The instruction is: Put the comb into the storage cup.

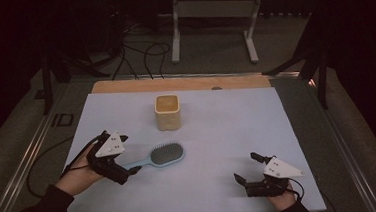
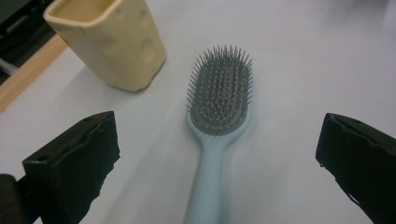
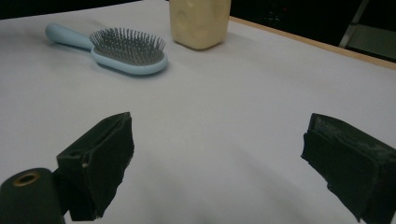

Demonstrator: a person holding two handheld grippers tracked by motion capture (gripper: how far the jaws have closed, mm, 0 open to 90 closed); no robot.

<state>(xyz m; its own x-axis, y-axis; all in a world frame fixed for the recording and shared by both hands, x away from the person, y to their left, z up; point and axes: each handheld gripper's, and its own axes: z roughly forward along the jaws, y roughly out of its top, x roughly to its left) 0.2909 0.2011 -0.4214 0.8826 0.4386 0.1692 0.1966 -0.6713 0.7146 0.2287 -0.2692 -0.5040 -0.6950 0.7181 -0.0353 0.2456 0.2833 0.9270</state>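
On the pale blue mat (image 1: 218,134), a light-blue hairbrush (image 1: 165,155) lies bristles up near a cream cup (image 1: 168,111); the left gripper (image 1: 128,171), jaws wide apart, straddles its handle, the right gripper (image 1: 247,169) spread wide nearby

This looks like a lab or recording studio, dim and curtained in black. Cables (image 1: 137,52) trail across the grey floor beyond the desk's far edge, near a white metal stand (image 1: 213,19). A pale sheet (image 1: 217,129) covers the desk (image 1: 124,86).
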